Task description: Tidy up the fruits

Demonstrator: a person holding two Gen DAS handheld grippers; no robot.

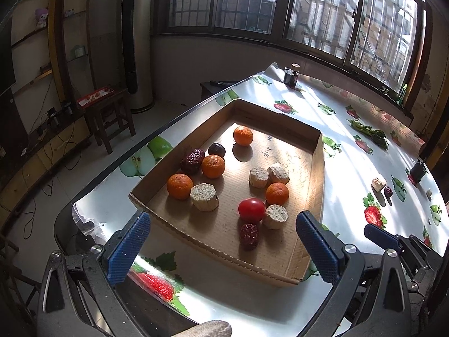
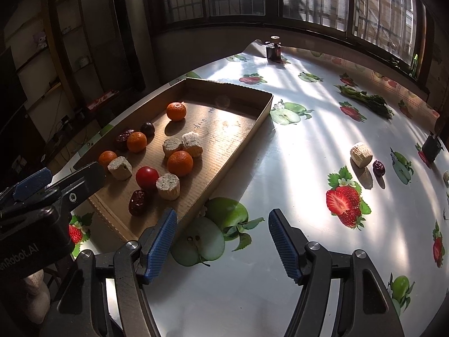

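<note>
Cardboard makes up the shallow tray (image 1: 317,168) on the bench (image 2: 280,146), and most of the fruit already lies in it: four small oranges, a red tomato (image 1: 251,210), wrinkled dark dates and several pale round cut chunks. Two pieces are left outside, well apart from the tray on the sunlit oilcloth: a pale chunk (image 2: 361,154) and, just beside it, a small dark date (image 2: 378,168).

Both claws are released and hold nothing. The left claw (image 1: 223,248) hovers over the near edge of the tray with its blue pads spread wide. The right claw (image 2: 223,248) hangs over the printed green apple beside the tray, jaws parted and empty.

My judgement is that the stray date will be light, a little soft and leathery, its wrinkled skin giving the ribbed pads good purchase; it is best taken across its narrow middle with a gentle squeeze. The pale chunk looks dry, light and possibly crumbly, so I would grip it on its curved sides rather than its flat ends. The tomato, if moved, is smooth and easily bruised.
</note>
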